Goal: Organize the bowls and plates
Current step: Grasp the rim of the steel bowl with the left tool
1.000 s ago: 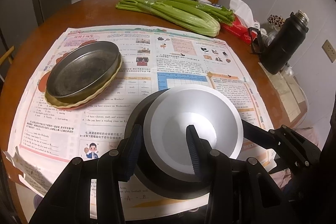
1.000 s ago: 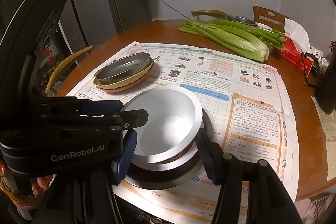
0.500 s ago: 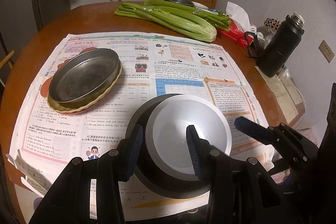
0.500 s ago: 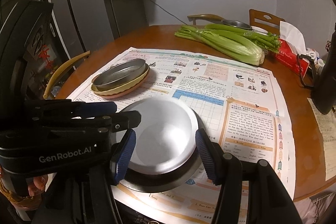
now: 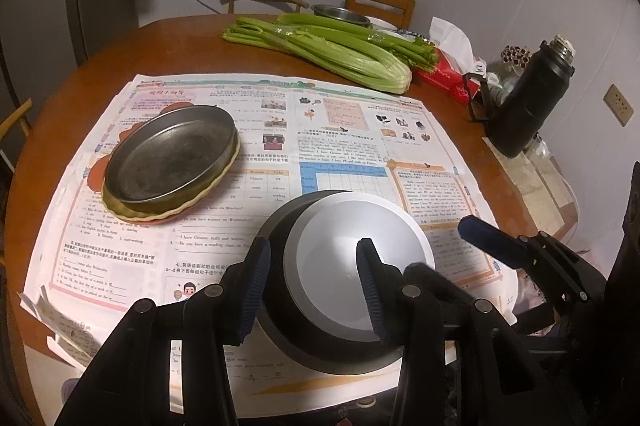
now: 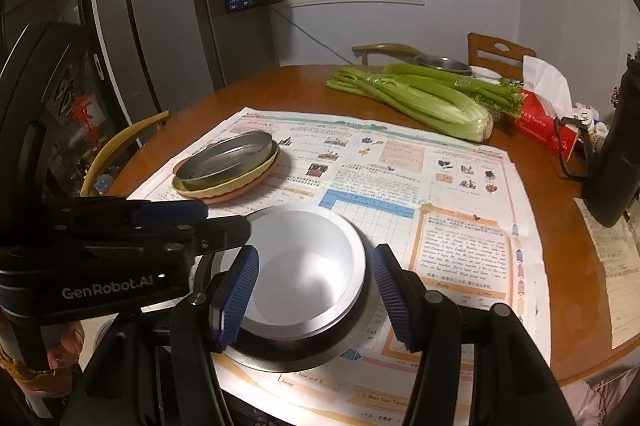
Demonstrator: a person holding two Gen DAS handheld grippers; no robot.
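Round wooden surface [image 5: 192,42] with a big printed newspaper [image 5: 340,130] spread over it, that's where we're working. Near our edge sits the white bowl [image 5: 352,258], mouth up, nested inside a darker metal bowl [image 5: 280,322] that also opens upward. Our left claw [image 5: 316,286] is spread apart, one finger outside the dark bowl's wall and the other over the white bowl's inside, not pinching anything as far as we can see. Our right claw [image 6: 316,290] is apart too, straddling the same bowl stack [image 6: 304,282]. Further back left, a metal plate [image 5: 172,154] lies flat on a yellow plate [image 5: 200,198]. Celery [image 5: 328,46] stretches across the far side, with a black thermos [image 5: 528,102] upright on the right.
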